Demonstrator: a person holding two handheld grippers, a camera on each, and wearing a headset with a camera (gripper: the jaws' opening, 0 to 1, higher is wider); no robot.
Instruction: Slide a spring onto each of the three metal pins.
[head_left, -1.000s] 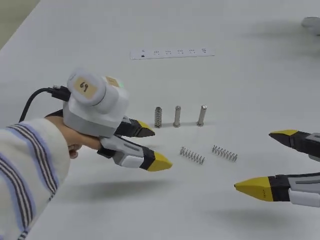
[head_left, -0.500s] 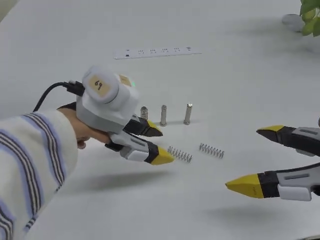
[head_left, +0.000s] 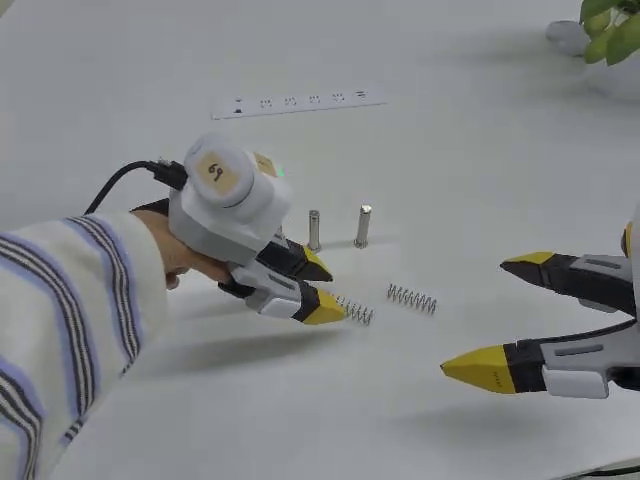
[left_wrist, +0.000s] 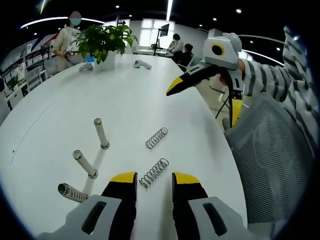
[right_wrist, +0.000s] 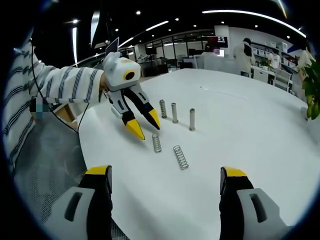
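near spring (head_left: 355, 311) lies flat on the table (head_left: 450, 150), just ahead of the left gripper (head_left: 328, 292), whose fingers (left_wrist: 122, 187) are slightly parted and empty. second spring (head_left: 412, 298) lies beside it. third spring (left_wrist: 72, 193) sits over the end pin (left_wrist: 62, 188); middle pin (head_left: 314, 230) and far pin (head_left: 363, 226) stand upright and bare. right gripper (head_left: 480, 317) hovers well apart, fingers wide open, holding nothing.

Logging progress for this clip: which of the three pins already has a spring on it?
The end pin closest to the left tool; a spring wraps its shaft. The middle pin and the far pin are bare.
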